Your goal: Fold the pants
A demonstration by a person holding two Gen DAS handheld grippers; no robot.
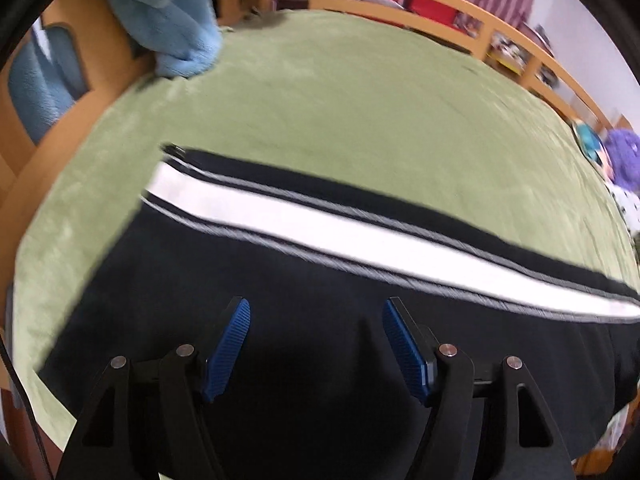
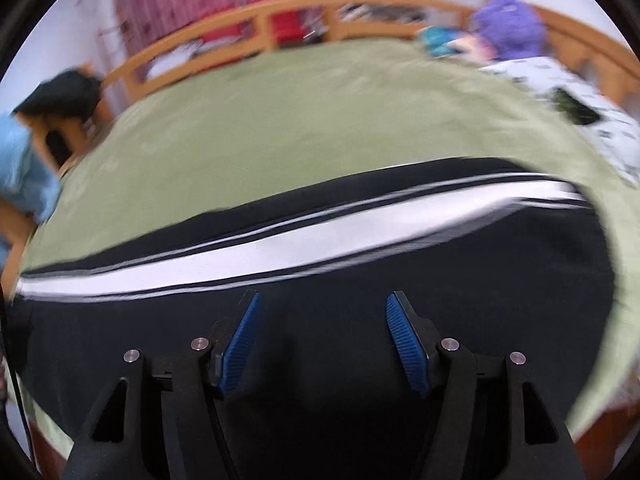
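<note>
Pants [image 1: 280, 340], black with a white side stripe [image 1: 320, 232], lie flat on the green bed cover [image 1: 340, 100]. Left gripper [image 1: 316, 344]: blue pads [image 1: 228, 352] spread wide apart, nothing between them, hanging over black cloth. Right gripper [image 2: 322, 340]: the same, jaws parted, empty, above the pants.

Soft, even indoor light fills both views, with no glare. Motion blur smears the green bed cover [image 1: 340, 92], worst around the white stripe [image 2: 280, 248] on the black pants [image 2: 360, 300]. Fisheye distortion bows the wooden bed rail [image 2: 280, 8], and black vignette rings each view.
</note>
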